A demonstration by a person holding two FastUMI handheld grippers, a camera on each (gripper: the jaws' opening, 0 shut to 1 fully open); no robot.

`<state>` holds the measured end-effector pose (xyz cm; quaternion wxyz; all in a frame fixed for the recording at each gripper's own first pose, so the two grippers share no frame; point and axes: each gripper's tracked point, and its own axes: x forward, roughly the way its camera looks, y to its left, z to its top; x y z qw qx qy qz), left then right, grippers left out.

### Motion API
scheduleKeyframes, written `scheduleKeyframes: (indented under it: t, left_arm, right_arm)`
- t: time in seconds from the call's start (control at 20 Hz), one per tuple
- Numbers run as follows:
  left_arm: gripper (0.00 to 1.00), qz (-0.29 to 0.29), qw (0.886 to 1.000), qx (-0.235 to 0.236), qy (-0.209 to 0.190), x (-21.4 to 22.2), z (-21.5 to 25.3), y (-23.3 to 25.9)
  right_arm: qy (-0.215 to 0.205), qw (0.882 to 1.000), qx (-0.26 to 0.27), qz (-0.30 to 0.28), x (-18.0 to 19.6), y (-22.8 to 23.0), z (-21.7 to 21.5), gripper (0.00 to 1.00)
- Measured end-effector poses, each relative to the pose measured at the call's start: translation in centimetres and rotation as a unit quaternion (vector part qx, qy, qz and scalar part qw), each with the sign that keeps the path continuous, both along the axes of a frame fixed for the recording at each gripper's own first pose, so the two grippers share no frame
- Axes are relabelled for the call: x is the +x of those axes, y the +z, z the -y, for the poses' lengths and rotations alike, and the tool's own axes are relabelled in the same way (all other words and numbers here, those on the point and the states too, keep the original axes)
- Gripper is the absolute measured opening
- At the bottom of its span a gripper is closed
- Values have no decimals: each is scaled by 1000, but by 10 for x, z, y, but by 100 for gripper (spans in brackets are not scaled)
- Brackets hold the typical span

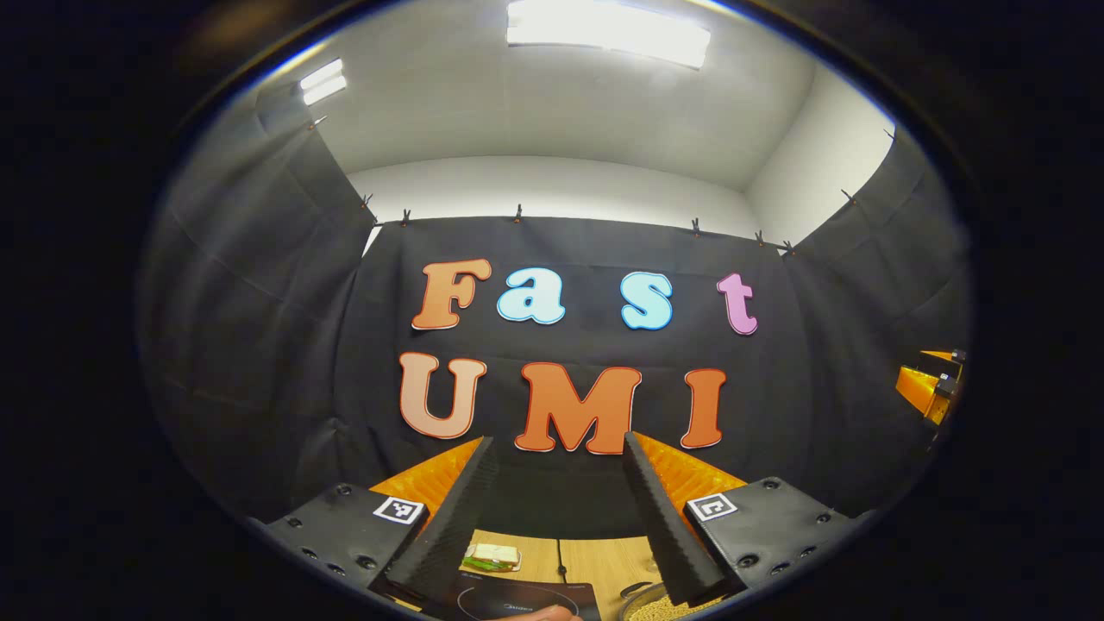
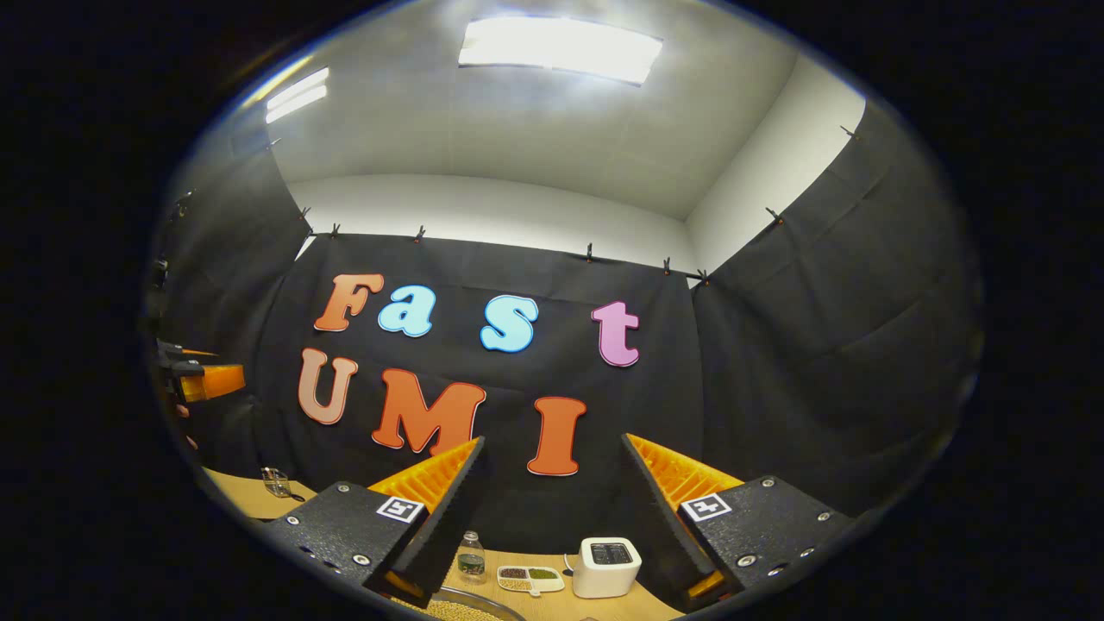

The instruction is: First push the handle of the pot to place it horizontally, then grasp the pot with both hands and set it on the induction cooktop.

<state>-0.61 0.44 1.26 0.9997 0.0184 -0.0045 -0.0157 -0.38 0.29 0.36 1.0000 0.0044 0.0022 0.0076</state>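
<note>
The wooden table (image 1: 604, 561) carries everything. In the left gripper view one dark induction cooktop (image 1: 526, 599) lies on it, with one pot (image 1: 655, 604) of pale grains just beside the cooktop and a sandwich (image 1: 493, 556) behind it. In the right gripper view one white toaster (image 2: 606, 567), one divided dish (image 2: 530, 579), one small bottle (image 2: 471, 557) and one glass (image 2: 276, 483) stand beyond the pot. The left gripper (image 1: 561, 457) and right gripper (image 2: 552, 453) both hold their fingers apart, empty, raised above the pot.

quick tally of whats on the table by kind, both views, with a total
induction cooktop: 1
pot: 1
sandwich in wrapper: 1
toaster: 1
bottle: 1
divided dish of grains: 1
glass: 1
total: 7
</note>
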Motion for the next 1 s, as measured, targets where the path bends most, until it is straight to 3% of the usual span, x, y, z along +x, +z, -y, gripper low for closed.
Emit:
scheduleKeyframes:
  t: [0.1,0.25,0.4,0.5,0.75,1.0]
  left_arm:
    - [98,-1,1000,-7,-7,0,1,3]
    - [92,-9,1000,-10,-4,-4,-5,0]
    - [98,-7,1000,-16,1,-5,-10,2]
    - [92,-2,1000,-20,4,-5,-13,4]
    - [95,4,1000,-19,3,-12,-18,8]
    - [92,9,1000,-25,6,-13,-27,8]
  right_arm:
    - [-1,1000,2,-2,0,1,0,92]
    - [0,1000,5,0,-2,5,-2,93]
    - [0,1000,4,2,-3,5,-4,93]
    - [-2,1000,3,-2,-2,3,-5,93]
    - [-1,1000,12,-4,-1,4,-9,93]
    - [3,1000,12,-13,0,-6,-18,93]
